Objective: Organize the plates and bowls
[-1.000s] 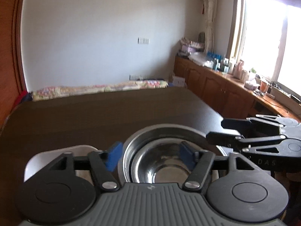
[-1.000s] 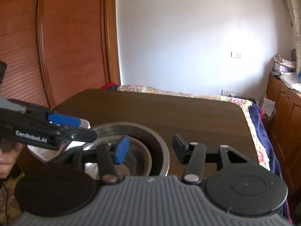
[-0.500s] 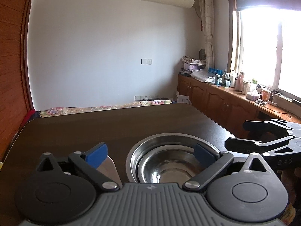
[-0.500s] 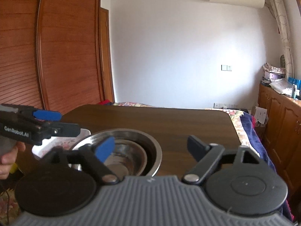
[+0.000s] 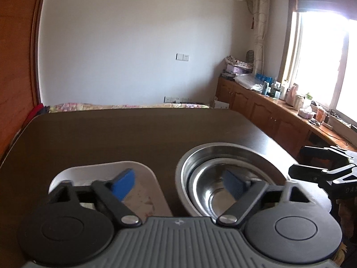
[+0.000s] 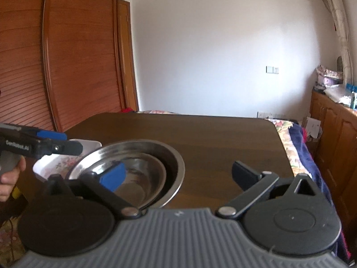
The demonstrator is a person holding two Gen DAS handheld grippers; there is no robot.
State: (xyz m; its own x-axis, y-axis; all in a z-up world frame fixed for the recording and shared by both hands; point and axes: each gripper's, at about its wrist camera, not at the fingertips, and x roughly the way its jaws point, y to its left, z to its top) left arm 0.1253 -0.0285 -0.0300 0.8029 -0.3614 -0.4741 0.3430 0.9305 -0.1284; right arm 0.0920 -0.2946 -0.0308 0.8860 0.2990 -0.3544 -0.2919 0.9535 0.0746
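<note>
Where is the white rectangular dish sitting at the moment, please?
In the left wrist view, the white dish sits on the dark table, just left of the nested steel bowls.

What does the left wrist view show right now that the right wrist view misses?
Only the left wrist view shows the window and the cluttered counter under it. Only the right wrist view shows the wooden wardrobe doors and the person's hand on the left hand-held gripper. Both show the nested steel bowls, the white dish beside them and the dark table.
</note>
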